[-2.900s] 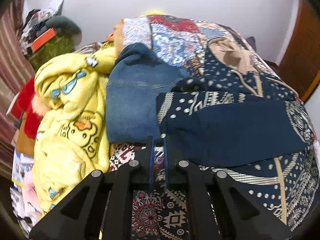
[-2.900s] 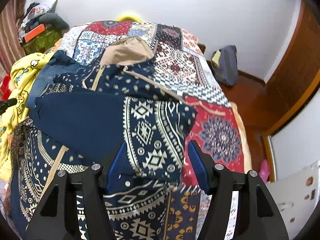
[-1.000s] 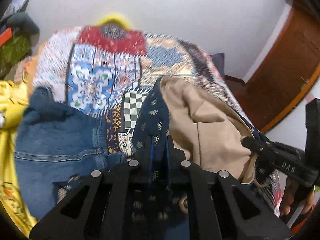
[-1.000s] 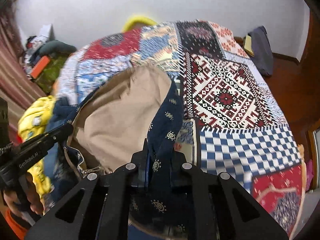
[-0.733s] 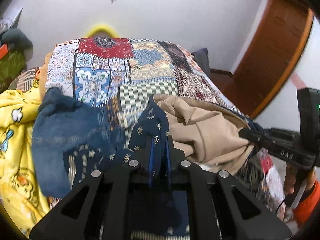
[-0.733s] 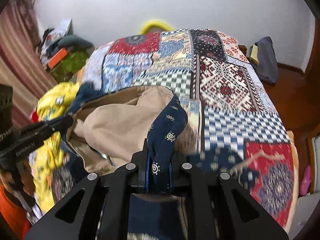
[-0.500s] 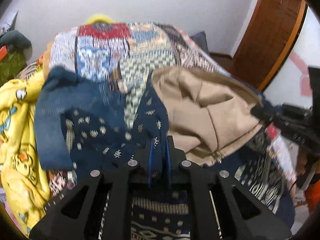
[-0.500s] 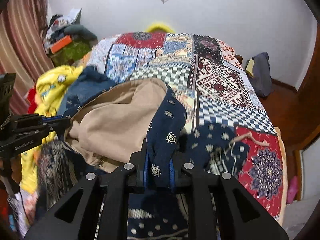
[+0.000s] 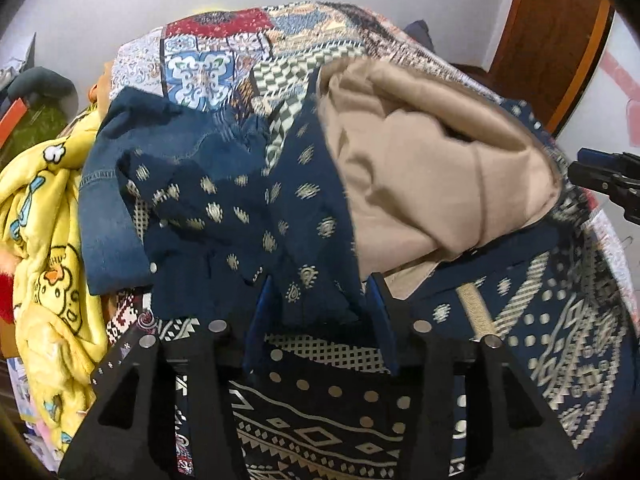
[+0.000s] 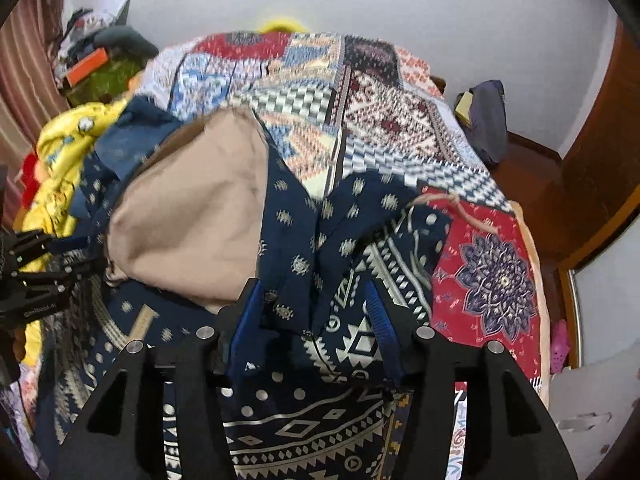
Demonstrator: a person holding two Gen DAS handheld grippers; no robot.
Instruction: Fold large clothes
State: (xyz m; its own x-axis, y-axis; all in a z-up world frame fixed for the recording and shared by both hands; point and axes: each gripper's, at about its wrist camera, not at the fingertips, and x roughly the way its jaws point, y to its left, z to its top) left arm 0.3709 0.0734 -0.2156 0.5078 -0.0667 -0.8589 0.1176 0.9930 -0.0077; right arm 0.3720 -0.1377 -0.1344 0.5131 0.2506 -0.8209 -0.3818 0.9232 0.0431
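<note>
A large navy hooded garment [image 9: 248,216] with white and gold patterns lies on the patchwork bedspread [image 9: 208,68]. Its tan-lined hood [image 9: 424,168] is folded down over the body. My left gripper [image 9: 316,300] is open, its blue pads either side of the hood's left edge, which lies loose between them. In the right wrist view the garment [image 10: 304,240] and its tan-lined hood [image 10: 192,216] show again. My right gripper [image 10: 316,308] is open around the hood's right edge. A tan drawstring [image 10: 456,208] trails onto the bedspread [image 10: 400,128].
Blue jeans [image 9: 120,184] and a yellow cartoon blanket [image 9: 44,240] are piled left of the garment. A dark bag [image 10: 486,120] sits on the wooden floor right of the bed. Clutter [image 10: 96,60] stands at the far left by the wall.
Both grippers carried the hood down toward me over the garment's body, then opened and let go of its edges. The hood now rests folded on the garment.
</note>
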